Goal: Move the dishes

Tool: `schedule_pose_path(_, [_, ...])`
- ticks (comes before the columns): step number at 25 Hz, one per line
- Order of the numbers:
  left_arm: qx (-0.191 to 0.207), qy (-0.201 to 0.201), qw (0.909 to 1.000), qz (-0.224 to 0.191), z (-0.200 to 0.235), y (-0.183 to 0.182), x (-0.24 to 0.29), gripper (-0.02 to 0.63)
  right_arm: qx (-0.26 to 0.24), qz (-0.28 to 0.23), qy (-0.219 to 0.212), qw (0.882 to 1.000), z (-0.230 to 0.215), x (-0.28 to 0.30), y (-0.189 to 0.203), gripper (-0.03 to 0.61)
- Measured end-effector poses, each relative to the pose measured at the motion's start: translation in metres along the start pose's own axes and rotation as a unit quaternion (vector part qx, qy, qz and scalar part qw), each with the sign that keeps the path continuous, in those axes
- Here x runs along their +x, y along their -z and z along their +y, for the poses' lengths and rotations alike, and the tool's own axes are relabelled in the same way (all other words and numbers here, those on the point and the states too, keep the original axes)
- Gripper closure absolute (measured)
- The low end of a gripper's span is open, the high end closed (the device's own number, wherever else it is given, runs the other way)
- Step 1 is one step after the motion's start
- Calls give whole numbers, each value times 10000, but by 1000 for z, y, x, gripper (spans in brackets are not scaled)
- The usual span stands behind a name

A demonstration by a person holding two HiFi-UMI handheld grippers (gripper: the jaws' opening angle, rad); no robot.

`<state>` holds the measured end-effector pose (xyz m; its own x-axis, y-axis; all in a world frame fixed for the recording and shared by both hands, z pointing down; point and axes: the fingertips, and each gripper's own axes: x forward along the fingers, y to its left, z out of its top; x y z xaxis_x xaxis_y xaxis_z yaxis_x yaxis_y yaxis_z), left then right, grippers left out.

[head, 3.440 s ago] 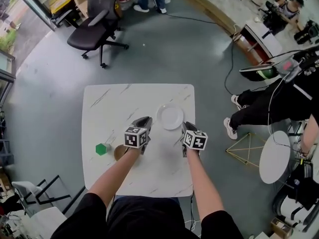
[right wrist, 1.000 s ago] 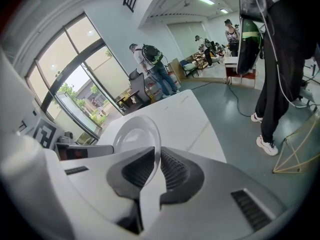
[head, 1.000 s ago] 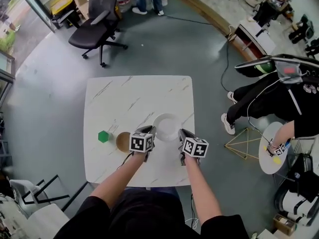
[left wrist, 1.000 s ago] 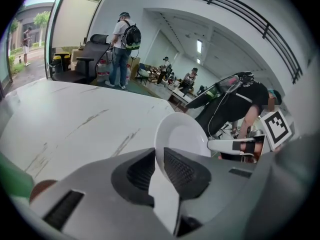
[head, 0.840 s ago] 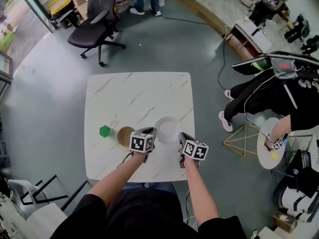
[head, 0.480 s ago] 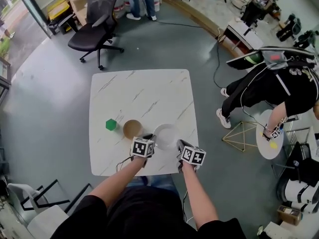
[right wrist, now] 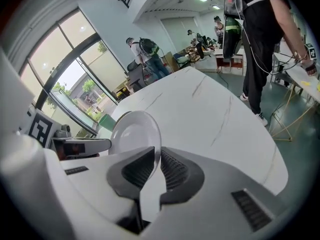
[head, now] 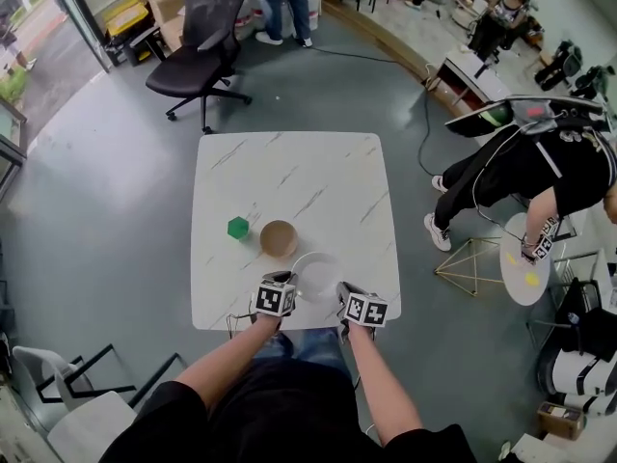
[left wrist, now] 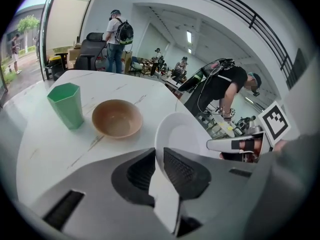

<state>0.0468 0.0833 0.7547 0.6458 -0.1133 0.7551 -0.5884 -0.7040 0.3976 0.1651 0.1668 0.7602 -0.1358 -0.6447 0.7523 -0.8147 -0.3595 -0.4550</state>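
Holding a round white ceramic plate (head: pixel 318 276) from both sides, close to the near edge of the square white marble-pattern table (head: pixel 289 177). Pinching its left rim with the left gripper (head: pixel 283 280): jaws shut tight on the thin edge, rim sandwiched between the ribbed black pads (left wrist: pixel 182 171). Same on the opposite rim with the right gripper (head: pixel 343 293): jaws clamped on the plate, no gap visible either side. Marker cubes on top of both grippers, bare forearms and black sleeves behind them. Cannot tell whether the plate is lifted or resting on the tabletop.

Just beyond the plate, to the far left: round brown bowl (head: pixel 278 238), upright, mouth up, just beside the plate. Left of the bowl, a little apart from it: green hexagonal plastic cup (head: pixel 238 227), upright.

Past the table, on the grey floor: black wheeled office chair (head: pixel 207 37) at far left, well apart from the table. Behind it, legs of a standing person in jeans (head: pixel 284 3). Off the table's right side: person in black clothes (head: pixel 535 162), bent forward. Near that person: small round white side table (head: pixel 525 273) and a yellow wire frame (head: pixel 470 263) on the floor. Black cable (head: pixel 424 114) snaking across the floor toward the far right.
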Motion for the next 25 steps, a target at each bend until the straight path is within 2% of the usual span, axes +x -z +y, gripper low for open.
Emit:
schedule_pose_path(6, [-54,-226,9997,-23,34,27,-26,551,-465,252,-53,9986,38,15,24,526])
schedule_pose_path(11, [-343,-286,9990,-65,68,48,-42,551,-674,493,-163,9964,71,37,40,526])
schedule_pose_path(14, [-399,-452,9981,-156,93,51,-55,551,-814,648,-234,9943,93,52,46,527])
schedule_pose_path(18, [-905,-593,9941,71,124,68,-65,551,-946,826,-296,9916,116,76,51,527])
schedule_pose_path(25, [-1026,-676,9923,181,164,75,-72,549,-1085,1158,-312,9868,142,115,53,528])
